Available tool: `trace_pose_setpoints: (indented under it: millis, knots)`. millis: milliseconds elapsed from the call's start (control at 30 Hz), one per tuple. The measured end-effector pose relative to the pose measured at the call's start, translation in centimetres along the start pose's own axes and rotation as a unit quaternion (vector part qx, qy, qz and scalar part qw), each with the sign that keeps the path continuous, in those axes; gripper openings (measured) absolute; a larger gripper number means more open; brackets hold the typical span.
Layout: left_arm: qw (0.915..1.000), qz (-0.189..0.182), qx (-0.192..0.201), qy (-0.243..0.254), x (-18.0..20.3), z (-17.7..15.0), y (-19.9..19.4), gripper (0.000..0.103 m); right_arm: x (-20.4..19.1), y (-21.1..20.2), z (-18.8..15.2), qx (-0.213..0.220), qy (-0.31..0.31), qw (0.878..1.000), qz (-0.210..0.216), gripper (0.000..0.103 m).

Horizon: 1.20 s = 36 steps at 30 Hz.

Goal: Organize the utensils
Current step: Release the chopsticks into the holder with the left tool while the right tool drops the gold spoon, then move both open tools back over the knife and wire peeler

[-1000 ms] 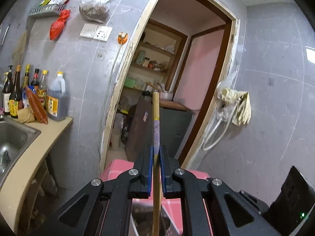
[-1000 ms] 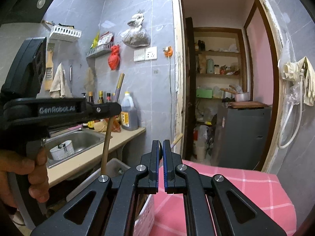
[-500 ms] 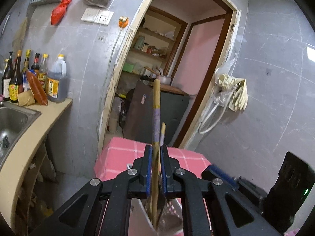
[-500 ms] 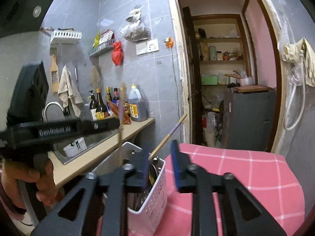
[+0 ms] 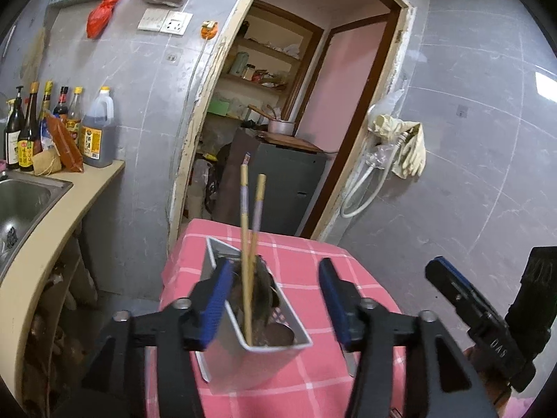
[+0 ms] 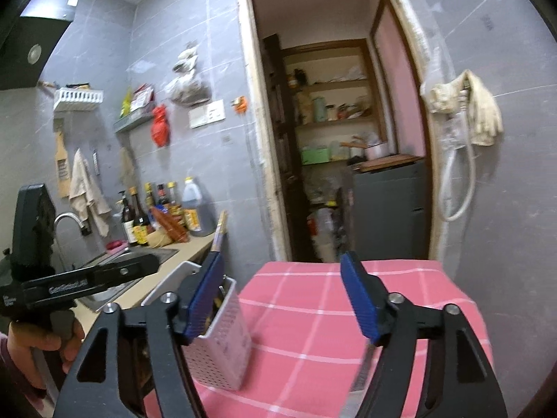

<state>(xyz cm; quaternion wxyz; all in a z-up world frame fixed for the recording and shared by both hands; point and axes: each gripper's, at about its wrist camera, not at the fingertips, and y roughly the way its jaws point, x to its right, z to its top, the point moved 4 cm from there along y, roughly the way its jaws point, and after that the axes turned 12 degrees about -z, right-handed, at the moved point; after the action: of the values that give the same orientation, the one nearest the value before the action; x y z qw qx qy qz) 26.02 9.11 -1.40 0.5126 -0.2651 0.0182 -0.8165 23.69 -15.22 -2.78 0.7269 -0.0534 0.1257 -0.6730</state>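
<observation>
A white utensil holder [image 5: 256, 358] stands on the pink checked tablecloth [image 5: 313, 268]. Two wooden chopsticks [image 5: 248, 244] stand upright in it beside dark spoon-like utensils. My left gripper [image 5: 275, 299] is open and empty just above the holder, its left finger by the holder's rim. My right gripper [image 6: 283, 296] is open and empty, with the holder [image 6: 222, 345] behind its left finger and a chopstick top [image 6: 220, 226] showing above it. The right gripper also shows at the right edge of the left wrist view [image 5: 487, 317].
A beige counter [image 5: 52, 223] with a steel sink [image 5: 21, 202] and several sauce bottles [image 5: 62, 129] runs along the left. An open doorway [image 6: 334, 139] with shelves and a grey cabinet [image 6: 390, 209] lies behind the table. A hose and cloth [image 6: 466, 115] hang on the right wall.
My left gripper lowered a chopstick into the holder and opened, letting it go. My right gripper opened too. Both views tilted down toward the table.
</observation>
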Motion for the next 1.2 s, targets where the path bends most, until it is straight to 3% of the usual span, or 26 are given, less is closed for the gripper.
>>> trace_pose_setpoints:
  millis: [167,333,433,767,1200]
  knots:
    - [0.9995,-0.002,0.016,0.028,2.7,-0.9,-1.1,0.089,2.7,-3.0,0.1,0.014,0.007,0.999,-0.039,0.087]
    - [0.9985,-0.001,0.02,0.051,5.2,-2.7,-1.6,0.101,5.2,-5.6,-0.9,0.011,0.014,0.997,-0.074,0.099]
    - [0.9983,0.002,0.011,0.057,6.0,-4.1,-1.4,0.102,6.6,-6.7,-2.2,-0.002,0.012,0.995,-0.096,0.101]
    - [0.9965,-0.016,-0.068,0.047,7.6,-10.0,0.6,0.102,11.1,-7.4,-8.3,-0.097,0.011,0.986,-0.137,0.101]
    - [0.9912,-0.013,-0.126,0.037,8.0,-14.7,4.0,0.102,12.0,-6.4,-13.9,-0.161,0.002,0.979,-0.126,0.101]
